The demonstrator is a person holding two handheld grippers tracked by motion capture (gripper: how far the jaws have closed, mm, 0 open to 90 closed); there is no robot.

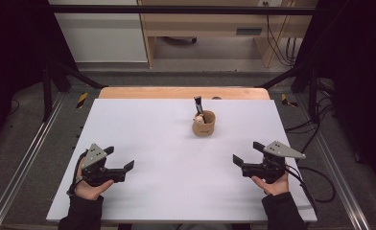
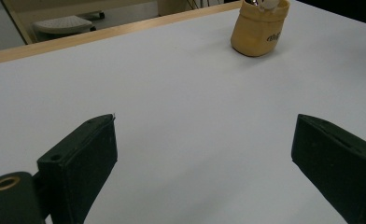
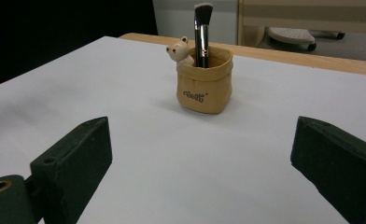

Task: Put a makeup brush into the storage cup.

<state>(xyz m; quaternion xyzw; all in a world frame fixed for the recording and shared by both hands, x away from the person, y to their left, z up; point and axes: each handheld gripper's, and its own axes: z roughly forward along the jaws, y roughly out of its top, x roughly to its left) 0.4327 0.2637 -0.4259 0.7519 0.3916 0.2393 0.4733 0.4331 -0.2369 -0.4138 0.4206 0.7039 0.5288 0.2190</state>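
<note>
Spanning a wooden table (image 1: 128, 92): white board (image 1: 167, 163)

Even overhead light, soft shadows, dark surround; both gripper views slightly soft

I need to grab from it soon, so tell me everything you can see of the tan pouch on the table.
The pouch is a small tan holder that looks like soft leather or kraft paper, with a rolled-over rim and dark lettering, too small to read, on its front. It stands upright on the white table, toward the far middle, apart from both grippers. A black makeup brush stands upright in it, bristles up, and a small cream bear figure peeks over the rim beside the brush.
</note>
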